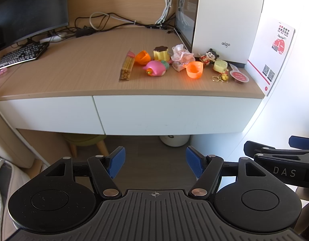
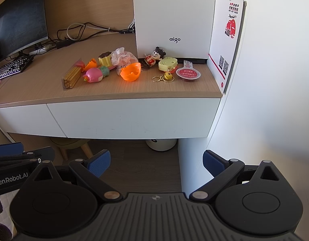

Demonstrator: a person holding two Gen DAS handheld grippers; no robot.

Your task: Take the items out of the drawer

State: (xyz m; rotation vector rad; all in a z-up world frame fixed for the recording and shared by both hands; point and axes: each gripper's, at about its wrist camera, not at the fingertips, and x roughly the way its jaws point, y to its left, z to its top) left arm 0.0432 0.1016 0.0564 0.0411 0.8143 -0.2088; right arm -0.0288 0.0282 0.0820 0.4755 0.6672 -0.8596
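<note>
I am holding both grippers out in front of the desk, side by side and below its edge. My left gripper (image 1: 155, 162) is standing wide, its blue pads (image 1: 117, 161) spread apart with nothing but wooden floor showing between them. My right gripper (image 2: 156, 163) is spreading just as wide and is carrying nothing either. The drawer (image 2: 134, 118) I am facing is sitting shut, its white front flush under the wooden desktop (image 1: 74, 68), with a second drawer front (image 1: 46, 112) beside it on the left. The items are lying on the desktop above the right drawer: a clear pack of yellow sticks (image 2: 71, 77) on the left, then a pink toy (image 2: 93, 76) touching a green one, an orange capsule half (image 2: 130, 71) lying open, a pudding-shaped toy (image 2: 105, 58) behind, and a crumpled plastic bag (image 2: 122, 57). Further right, a small doll figure (image 2: 155, 56) is leaning near the white aigo box (image 2: 174, 16), a pale yellow keychain with a gold bell (image 2: 167, 67) is lying just in front of it, and a red-lidded sauce cup (image 2: 187, 74) is sitting near the desk's right end. A monitor (image 1: 28, 10) and keyboard (image 1: 22, 55) are occupying the far left.
</note>
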